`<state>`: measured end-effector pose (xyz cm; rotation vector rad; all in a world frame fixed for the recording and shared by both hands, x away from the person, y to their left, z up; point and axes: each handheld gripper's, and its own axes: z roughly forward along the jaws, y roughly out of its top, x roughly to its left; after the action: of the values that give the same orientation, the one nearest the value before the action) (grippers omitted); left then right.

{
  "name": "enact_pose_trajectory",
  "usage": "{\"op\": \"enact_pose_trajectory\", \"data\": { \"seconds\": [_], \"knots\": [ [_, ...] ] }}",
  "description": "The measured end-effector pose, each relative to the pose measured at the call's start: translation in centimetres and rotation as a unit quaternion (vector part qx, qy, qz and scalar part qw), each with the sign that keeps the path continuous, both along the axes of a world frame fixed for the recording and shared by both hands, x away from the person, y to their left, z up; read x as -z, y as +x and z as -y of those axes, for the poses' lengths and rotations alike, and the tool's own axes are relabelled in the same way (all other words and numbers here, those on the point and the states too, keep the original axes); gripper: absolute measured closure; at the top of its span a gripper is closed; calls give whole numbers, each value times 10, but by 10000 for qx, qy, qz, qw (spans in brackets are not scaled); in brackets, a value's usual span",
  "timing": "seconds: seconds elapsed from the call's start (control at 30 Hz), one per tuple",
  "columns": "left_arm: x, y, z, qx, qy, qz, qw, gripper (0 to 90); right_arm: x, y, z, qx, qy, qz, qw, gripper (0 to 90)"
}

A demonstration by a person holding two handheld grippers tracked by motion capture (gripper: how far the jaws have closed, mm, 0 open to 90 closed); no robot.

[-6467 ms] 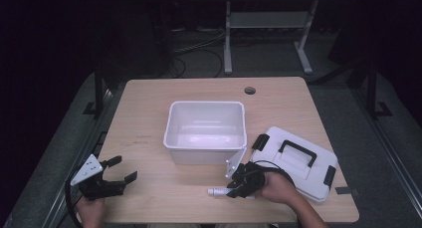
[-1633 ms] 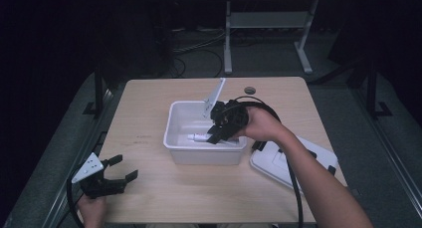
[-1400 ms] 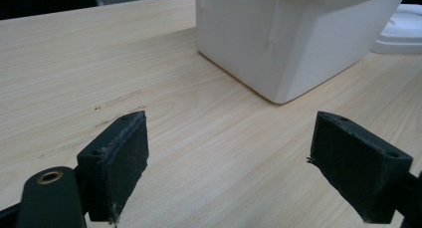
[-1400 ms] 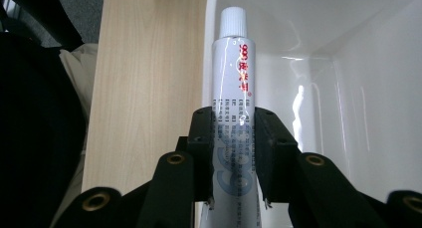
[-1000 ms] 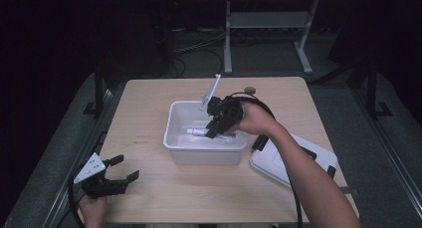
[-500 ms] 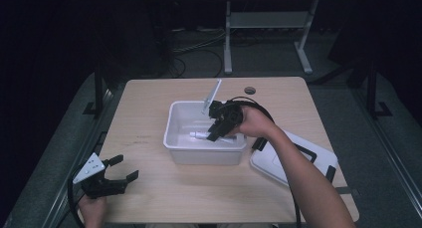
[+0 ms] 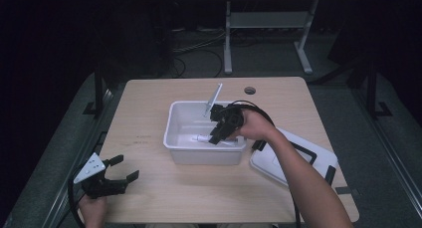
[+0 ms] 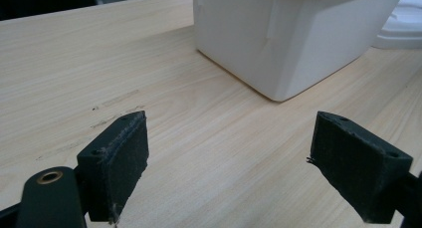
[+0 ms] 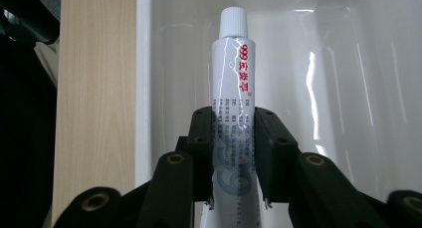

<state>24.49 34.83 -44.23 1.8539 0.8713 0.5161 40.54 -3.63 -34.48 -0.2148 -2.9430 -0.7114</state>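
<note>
Pale wooden table [image 7: 149,118] in a dark room; the right gripper view reveals red print on the tube [image 9: 234,88] pinched by the right gripper [image 9: 233,153]; left gripper [image 8: 229,173] jaws spread, near the table's front left corner.

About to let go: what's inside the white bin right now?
Inside the bin: the tube, clamped in the right gripper. The floor beneath them is hidden.

Bin [image 7: 179,153] at mid-table [image 7: 149,98], lid [image 7: 318,161] just right of it, flat on the tabletop. Inside the bin, right gripper [image 7: 215,137] with tube [image 7: 201,138] clamped between its jaws, cap end toward the bin's left wall. Left gripper [image 7: 122,171] near the table's front left corner, well apart from the bin, jaws spread wide.
</note>
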Motion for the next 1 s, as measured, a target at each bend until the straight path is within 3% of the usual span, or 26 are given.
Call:
{"op": "enact_pose_trajectory", "data": {
  "seconds": [0.4, 0.47, 0.57, 0.77, 1.0],
  "knots": [
    [0, 0, -1, 1, -8, 8, 10000, 147, 12, 2, -2, 25, -9, -145, 9999, 702],
    [0, 0, -1, -9, -13, 1, 10000, 147, 13, 4, -2, 86, 17, -231, 9997, 636],
    [0, 0, -2, -24, -17, 8, 10000, 147, 12, 6, -1, 127, 123, -234, 9996, 625],
    [0, 0, -2, -15, -12, -6, 10000, 147, 5, 6, 6, 221, 137, -246, 9994, 572],
    [0, 0, -2, -23, -23, -19, 10000, 147, -16, 4, 19, 327, 177, -87, 9993, 500]
  ]
}}
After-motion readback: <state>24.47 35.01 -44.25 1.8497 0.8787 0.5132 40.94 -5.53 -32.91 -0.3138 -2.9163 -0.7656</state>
